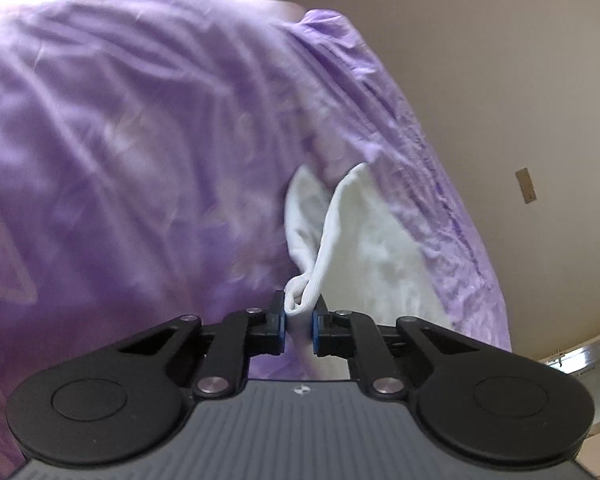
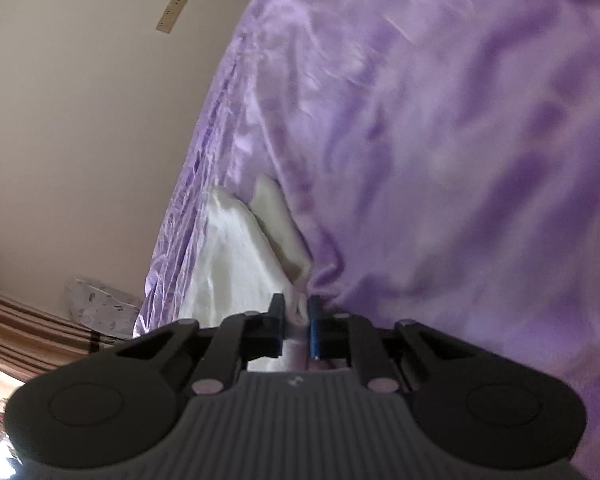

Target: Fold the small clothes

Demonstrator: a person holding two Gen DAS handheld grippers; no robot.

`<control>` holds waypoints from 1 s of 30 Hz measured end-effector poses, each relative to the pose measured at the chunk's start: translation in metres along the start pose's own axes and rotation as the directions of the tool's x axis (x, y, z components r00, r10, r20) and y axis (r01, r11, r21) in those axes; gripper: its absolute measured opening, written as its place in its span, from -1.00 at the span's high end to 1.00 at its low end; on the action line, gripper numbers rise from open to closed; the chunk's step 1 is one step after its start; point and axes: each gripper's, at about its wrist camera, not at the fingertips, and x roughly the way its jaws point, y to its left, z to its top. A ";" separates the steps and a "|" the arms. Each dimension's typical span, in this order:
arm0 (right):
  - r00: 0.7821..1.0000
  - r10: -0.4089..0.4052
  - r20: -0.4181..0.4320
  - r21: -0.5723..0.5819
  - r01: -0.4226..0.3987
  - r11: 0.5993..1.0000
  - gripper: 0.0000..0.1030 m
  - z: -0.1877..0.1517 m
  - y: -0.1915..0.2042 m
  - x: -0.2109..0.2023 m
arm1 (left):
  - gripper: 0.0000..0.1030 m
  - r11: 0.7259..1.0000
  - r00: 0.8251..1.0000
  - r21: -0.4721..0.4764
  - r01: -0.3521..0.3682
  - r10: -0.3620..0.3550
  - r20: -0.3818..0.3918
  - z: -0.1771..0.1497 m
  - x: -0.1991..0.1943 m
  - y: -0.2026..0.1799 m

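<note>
A small white garment (image 1: 352,236) lies near the edge of a bed covered in a purple sheet (image 1: 140,140). My left gripper (image 1: 299,312) is shut on a bunched white corner of the garment. The garment also shows in the right wrist view (image 2: 236,264), with a folded flap (image 2: 278,224) beside it. My right gripper (image 2: 297,312) is shut on another white edge of the garment, right against a fold of the purple sheet (image 2: 440,160). Both views are blurred by motion.
A beige wall (image 1: 500,80) with a switch plate (image 1: 526,186) lies beyond the bed's edge. The right wrist view shows a wall plate (image 2: 172,14), a patterned bag (image 2: 100,304) and a striped fabric (image 2: 28,328) at the lower left.
</note>
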 end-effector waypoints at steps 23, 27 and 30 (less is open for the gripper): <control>0.987 -0.148 -0.056 -0.080 0.144 0.986 0.92 -0.040 -0.012 -0.074 | 0.76 0.956 0.968 0.205 -0.211 0.234 -0.094 -0.037 -0.036 0.019; 0.972 -0.221 -0.079 -0.087 0.214 0.973 0.94 -0.045 -0.034 -0.051 | 0.72 0.918 0.949 0.301 -0.259 0.301 -0.100 -0.049 -0.019 0.026; 0.966 -0.242 -0.095 -0.119 0.231 0.966 0.96 -0.047 -0.042 -0.042 | 0.54 0.881 0.936 0.384 -0.274 0.336 -0.102 -0.054 -0.013 0.028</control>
